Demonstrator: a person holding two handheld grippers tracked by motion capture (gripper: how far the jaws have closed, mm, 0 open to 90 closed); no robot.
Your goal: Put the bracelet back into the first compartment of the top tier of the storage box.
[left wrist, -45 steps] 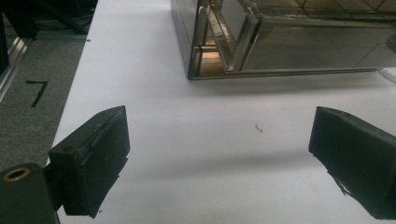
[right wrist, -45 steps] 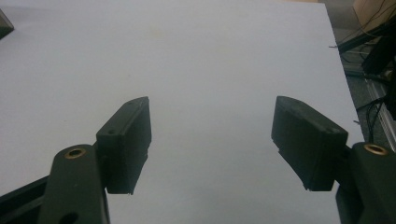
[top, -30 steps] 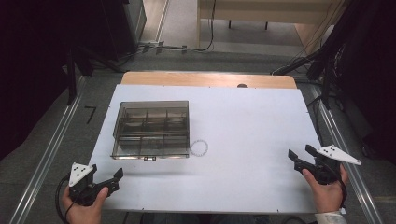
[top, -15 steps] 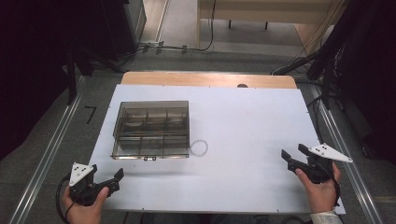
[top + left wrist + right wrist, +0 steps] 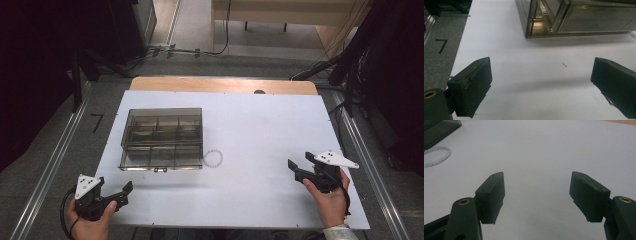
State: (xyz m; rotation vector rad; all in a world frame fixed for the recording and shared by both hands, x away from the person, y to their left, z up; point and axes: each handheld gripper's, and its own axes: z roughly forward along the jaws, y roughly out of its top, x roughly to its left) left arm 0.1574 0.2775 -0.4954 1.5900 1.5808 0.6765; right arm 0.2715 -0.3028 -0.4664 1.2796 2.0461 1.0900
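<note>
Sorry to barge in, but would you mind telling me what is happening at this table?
A person holds a two-jaw gripper in each hand over a white table. Both the left gripper and the right gripper are open and empty. A smoky clear compartment box sits on the table, with a small bead bracelet lying just beside it. Neither is touched yet.

Lab, railed test table [image 5: 280, 125], floor cables [image 5: 200, 50]

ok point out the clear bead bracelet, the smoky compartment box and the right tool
clear bead bracelet [image 5: 213, 158]: high view, on the near arc of its ring
smoky transparent plastic compartment box [image 5: 161, 169]: high view, on its front wall
right tool [image 5: 301, 167]: high view, midway between its open black tips
</note>
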